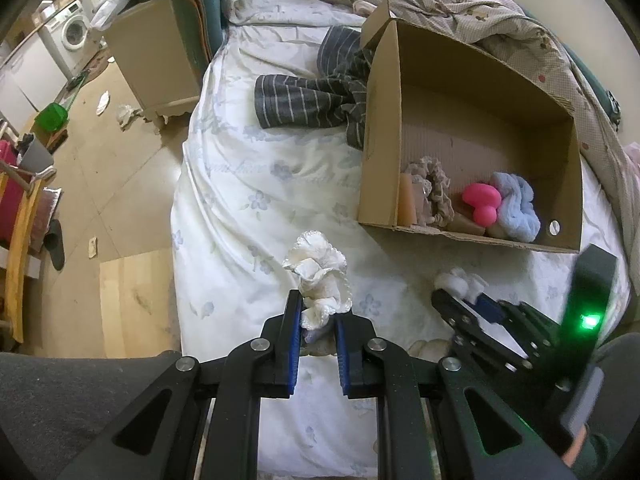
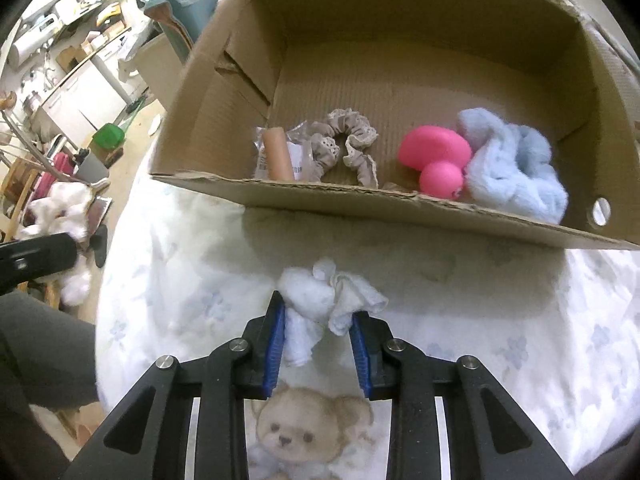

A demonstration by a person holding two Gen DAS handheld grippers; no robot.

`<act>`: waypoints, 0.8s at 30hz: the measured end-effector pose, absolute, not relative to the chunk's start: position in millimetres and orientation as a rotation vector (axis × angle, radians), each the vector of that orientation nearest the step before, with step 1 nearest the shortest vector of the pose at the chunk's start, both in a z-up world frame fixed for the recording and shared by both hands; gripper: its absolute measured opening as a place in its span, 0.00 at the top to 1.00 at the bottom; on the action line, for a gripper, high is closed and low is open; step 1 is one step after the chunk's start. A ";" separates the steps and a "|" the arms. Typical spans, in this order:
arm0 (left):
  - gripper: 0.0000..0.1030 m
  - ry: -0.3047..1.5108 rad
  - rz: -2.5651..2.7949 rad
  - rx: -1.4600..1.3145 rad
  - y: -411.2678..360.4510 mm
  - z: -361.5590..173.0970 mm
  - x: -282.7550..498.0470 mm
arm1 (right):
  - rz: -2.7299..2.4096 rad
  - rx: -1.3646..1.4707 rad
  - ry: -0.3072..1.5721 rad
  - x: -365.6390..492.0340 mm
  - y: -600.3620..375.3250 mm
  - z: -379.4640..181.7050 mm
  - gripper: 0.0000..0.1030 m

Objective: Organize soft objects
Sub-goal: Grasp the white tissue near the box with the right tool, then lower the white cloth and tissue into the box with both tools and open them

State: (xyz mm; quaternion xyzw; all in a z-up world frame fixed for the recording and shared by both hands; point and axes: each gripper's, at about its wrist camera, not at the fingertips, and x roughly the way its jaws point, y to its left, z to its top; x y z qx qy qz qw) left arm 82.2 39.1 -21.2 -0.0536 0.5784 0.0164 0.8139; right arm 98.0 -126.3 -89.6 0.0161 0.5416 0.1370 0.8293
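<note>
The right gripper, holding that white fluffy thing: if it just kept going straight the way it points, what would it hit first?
Most likely the near wall of the cardboard box. The right gripper, shut on the white fluffy scrunchie, points at that wall across bare bedsheet. Its height above the rim is unclear, so it might pass over.

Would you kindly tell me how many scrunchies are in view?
4: a beige scrunchie and blue scrunchie in the cardboard box, a cream scrunchie in the left claw, a white scrunchie in the right claw.
</note>
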 end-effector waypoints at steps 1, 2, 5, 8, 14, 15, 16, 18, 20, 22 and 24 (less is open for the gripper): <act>0.87 1.233 0.037 -0.114 39.5 -21.2 82.1 | 0.295 0.041 1.150 95.5 -128.2 -84.3 0.69; 0.87 1.231 0.040 -0.115 40.0 -21.1 81.8 | 0.297 0.047 1.147 93.5 -129.4 -79.8 0.69; 0.87 1.222 0.041 -0.121 40.5 -19.3 81.7 | 0.311 0.077 1.131 84.4 -133.2 -63.5 0.69; 0.87 1.206 0.034 -0.115 36.8 -15.7 82.0 | 0.324 0.104 1.108 73.9 -136.6 -45.4 0.69; 0.87 1.147 -0.004 -0.110 28.4 2.9 84.7 | 0.353 0.154 1.079 62.3 -156.4 -10.8 0.69; 0.87 1.128 -0.014 -0.111 26.7 8.7 85.1 | 0.357 0.153 1.073 60.5 -158.3 -5.1 0.69; 0.87 1.120 -0.020 -0.116 26.0 12.0 85.1 | 0.361 0.153 1.070 59.0 -162.5 1.5 0.69; 0.87 1.098 -0.040 -0.142 23.8 22.1 84.5 | 0.366 0.163 1.068 56.5 -172.3 11.0 0.69; 0.87 1.082 -0.056 -0.150 20.7 30.1 84.7 | 0.361 0.179 1.066 57.1 -181.4 21.7 0.69; 0.87 1.067 -0.077 -0.141 16.6 39.1 87.4 | 0.360 0.218 1.058 60.4 -195.6 32.8 0.69; 0.87 1.052 -0.088 -0.131 14.6 46.6 92.2 | 0.369 0.260 1.047 67.8 -205.7 38.9 0.69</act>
